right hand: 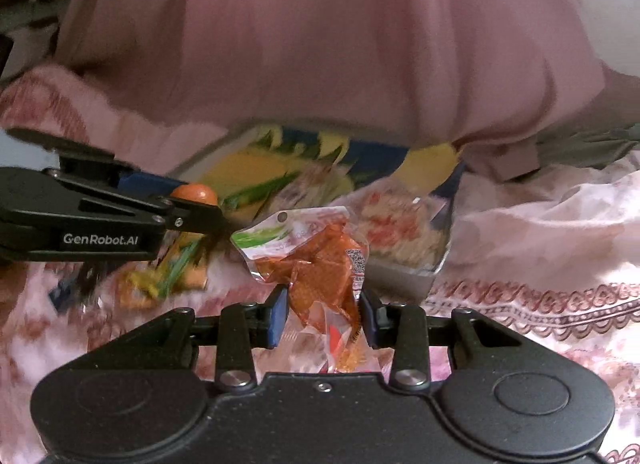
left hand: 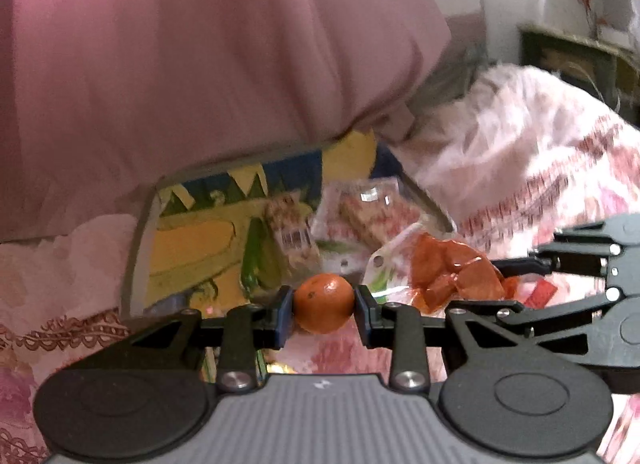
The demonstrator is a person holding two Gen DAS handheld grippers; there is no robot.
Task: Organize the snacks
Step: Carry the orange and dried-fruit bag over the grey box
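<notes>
A small orange (left hand: 324, 302) sits squeezed between the blue pads of my left gripper (left hand: 324, 310), which is shut on it. My right gripper (right hand: 323, 312) is shut on a clear packet of orange-red snack pieces (right hand: 320, 264); the packet's white and green top sticks up past the fingers. Both grippers hover side by side just in front of a grey tray (left hand: 136, 248) with a colourful yellow, blue and green picture on its floor. In the right wrist view the left gripper (right hand: 200, 207) comes in from the left with the orange (right hand: 195, 192) showing above its finger.
Two clear packets of pale red-speckled snacks (left hand: 360, 215) lie in the tray's right part. A big pink cushion or quilt (left hand: 200, 63) overhangs the tray's far side. A pink floral sheet (left hand: 520, 167) covers the surface all around, bunched up at the right.
</notes>
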